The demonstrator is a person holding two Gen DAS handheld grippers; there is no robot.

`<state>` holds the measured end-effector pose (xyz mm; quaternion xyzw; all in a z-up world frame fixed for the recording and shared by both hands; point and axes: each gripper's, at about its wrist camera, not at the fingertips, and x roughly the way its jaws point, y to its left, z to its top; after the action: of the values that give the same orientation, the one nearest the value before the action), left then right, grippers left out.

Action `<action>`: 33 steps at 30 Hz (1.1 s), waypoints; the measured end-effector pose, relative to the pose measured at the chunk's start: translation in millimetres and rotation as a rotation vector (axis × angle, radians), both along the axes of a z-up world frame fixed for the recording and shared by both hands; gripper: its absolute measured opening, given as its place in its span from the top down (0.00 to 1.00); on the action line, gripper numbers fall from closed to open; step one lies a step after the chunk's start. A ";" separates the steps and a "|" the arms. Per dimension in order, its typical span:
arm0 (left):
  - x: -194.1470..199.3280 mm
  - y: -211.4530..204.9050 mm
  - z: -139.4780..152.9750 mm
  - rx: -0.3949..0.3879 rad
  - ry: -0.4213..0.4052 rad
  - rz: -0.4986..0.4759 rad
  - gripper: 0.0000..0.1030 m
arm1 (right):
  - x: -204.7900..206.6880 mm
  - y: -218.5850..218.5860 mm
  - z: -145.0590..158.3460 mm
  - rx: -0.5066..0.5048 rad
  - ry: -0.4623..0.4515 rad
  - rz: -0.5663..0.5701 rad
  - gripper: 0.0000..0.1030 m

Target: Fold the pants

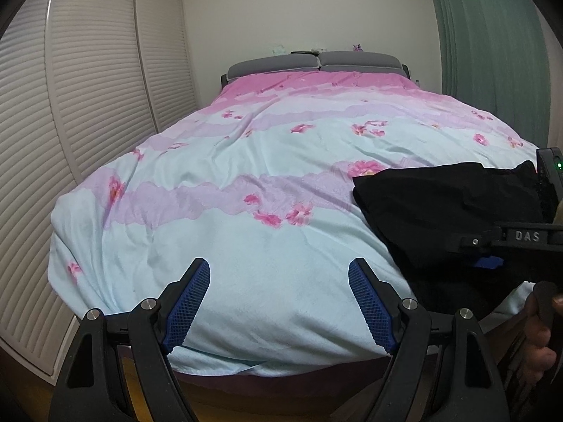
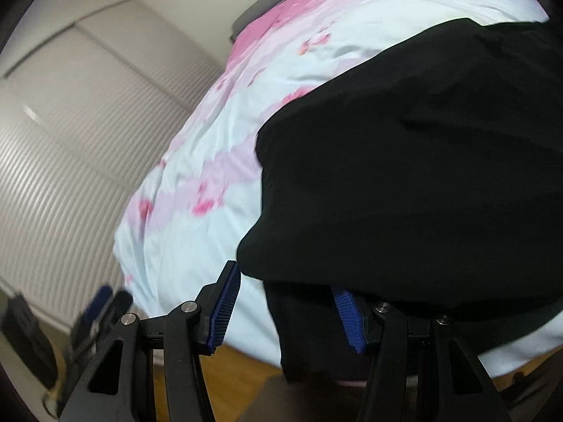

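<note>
Clearly, from the left wrist, the left gripper (image 1: 279, 302) hangs spread and empty over the duvet (image 1: 246, 161), black pants (image 1: 440, 211) off right; no containers. From the right wrist, the right gripper (image 2: 286, 311) gapes around the pants' (image 2: 404, 161) hem, which overhangs the bed and might slide floorward

Black pants (image 2: 422, 161) drape over right gripper (image 2: 286, 290) (jaws apart)

Left wrist view: from bed (image 1: 246, 161) foot, level, facing headboard (image 1: 316, 61). Right wrist view: tilted, close over pants (image 2: 404, 161) (blurred). Shared: bed, pants.
</note>
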<state>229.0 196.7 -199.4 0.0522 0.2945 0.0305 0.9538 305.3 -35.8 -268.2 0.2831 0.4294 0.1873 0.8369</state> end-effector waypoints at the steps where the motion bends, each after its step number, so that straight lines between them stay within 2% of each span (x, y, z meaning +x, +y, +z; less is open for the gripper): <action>1: -0.5 -0.7 1.1 0.000 -0.003 -0.003 0.21 | 0.6 -0.4 0.7 0.005 0.006 -0.009 0.53; 2: -1.9 -1.0 2.2 0.001 -0.008 -0.005 0.21 | -1.1 0.2 3.0 0.015 -0.003 -0.007 0.74; 3: -3.4 -0.8 3.5 0.005 -0.012 -0.006 0.21 | -2.0 2.0 4.6 0.018 -0.011 0.004 0.85; 4: -5.0 -0.9 4.1 0.008 -0.015 -0.006 0.21 | -5.7 4.6 8.1 0.011 -0.027 0.014 0.90; 8: -7.9 -0.7 4.3 0.003 -0.010 -0.007 0.21 | -25.3 14.5 22.7 -0.029 -0.092 0.052 0.94; 12: -10.8 -2.6 3.5 0.007 -0.005 -0.010 0.21 | -48.4 22.5 34.8 -0.009 -0.126 0.093 0.95; 15: -11.9 -4.8 2.2 0.012 -0.004 -0.012 0.21 | -64.4 29.2 38.7 -0.032 -0.151 0.130 0.95; 17: -11.0 -6.5 0.4 0.015 0.000 -0.018 0.21 | -69.1 30.6 32.8 -0.068 -0.141 0.131 0.95; 19: -9.6 -9.8 -2.4 0.014 0.003 -0.038 0.21 | -69.1 30.3 28.2 -0.177 -0.142 0.105 0.94; 21: -8.4 -14.8 -6.3 0.016 0.007 -0.067 0.21 | -74.4 27.7 31.8 -0.287 -0.177 0.096 0.93; 22: -6.9 -19.0 -9.2 0.025 0.015 -0.080 0.21 | -76.3 28.4 34.6 -0.346 -0.202 0.097 0.89; 24: -5.4 -24.1 -12.1 0.031 0.024 -0.090 0.21 | -80.4 31.9 40.0 -0.482 -0.265 0.095 0.68; 25: -4.8 -25.7 -12.9 0.029 0.027 -0.092 0.21 | -81.4 31.3 41.4 -0.536 -0.297 0.100 0.52; 26: -3.9 -26.1 -13.1 0.028 0.029 -0.093 0.21 | -80.3 33.8 42.6 -0.593 -0.331 0.113 0.48; 28: -3.2 -26.4 -13.8 0.031 0.031 -0.090 0.21 | -82.5 43.2 38.5 -0.736 -0.397 0.156 0.48; 33: 0.8 -25.2 -18.4 0.035 0.050 -0.077 0.21 | -86.0 66.1 24.7 -0.972 -0.490 0.245 0.48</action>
<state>229.9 171.4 -217.9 0.0810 0.3156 -0.0022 0.9454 219.3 30.3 -243.5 -0.2392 0.2890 0.1243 0.9186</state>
